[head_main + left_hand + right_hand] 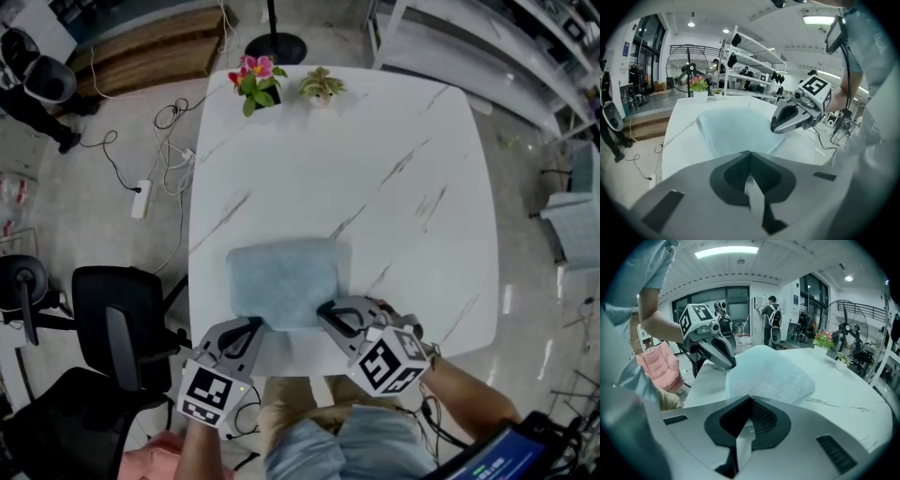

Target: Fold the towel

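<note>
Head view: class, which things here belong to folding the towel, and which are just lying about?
In the job: towel; left tongs and right tongs, both shut on its near edge; table under it.
Lying about: flowering plant; small green plant; power strip on the floor; black chair.

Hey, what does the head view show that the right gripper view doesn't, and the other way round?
Head view only: a white power strip on the floor and the black-and-white marker cube on the right gripper. Right gripper view only: a long ceiling strip light and the round caged head of a black standing fan. Both: the light blue terry towel, the white marble-pattern table, the potted pink flowers and the left gripper, its fingers shut on the towel.
</note>
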Available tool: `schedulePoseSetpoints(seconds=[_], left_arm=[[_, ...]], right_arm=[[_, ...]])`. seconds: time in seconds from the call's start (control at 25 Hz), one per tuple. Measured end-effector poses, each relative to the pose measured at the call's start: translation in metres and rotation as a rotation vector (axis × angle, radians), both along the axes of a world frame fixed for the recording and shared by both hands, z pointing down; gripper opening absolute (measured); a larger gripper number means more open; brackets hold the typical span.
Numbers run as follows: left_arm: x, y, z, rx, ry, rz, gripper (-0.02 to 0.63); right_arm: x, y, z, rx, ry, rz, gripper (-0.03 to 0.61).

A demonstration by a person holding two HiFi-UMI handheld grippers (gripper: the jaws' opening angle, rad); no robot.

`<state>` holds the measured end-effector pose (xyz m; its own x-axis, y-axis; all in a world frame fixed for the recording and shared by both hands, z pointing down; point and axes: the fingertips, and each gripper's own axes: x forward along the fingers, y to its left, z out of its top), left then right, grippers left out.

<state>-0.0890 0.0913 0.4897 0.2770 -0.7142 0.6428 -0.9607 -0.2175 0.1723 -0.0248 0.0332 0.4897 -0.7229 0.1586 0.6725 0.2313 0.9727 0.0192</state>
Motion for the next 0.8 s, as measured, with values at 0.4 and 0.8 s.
schedulePoseSetpoints(seconds=[0.4, 0.8], left_arm=[[-0.002, 0.001, 0.002, 0.013, -0.017, 0.027, 0.008], [-0.005, 0.001, 0.006, 0.015, 0.066, 0.013, 0.008]], right_arm=[[0.011, 0.005, 0.005, -0.023, 0.008, -0.017, 0.018], [0.009, 0.004, 0.01, -0.055, -0.003, -0.026, 0.017]])
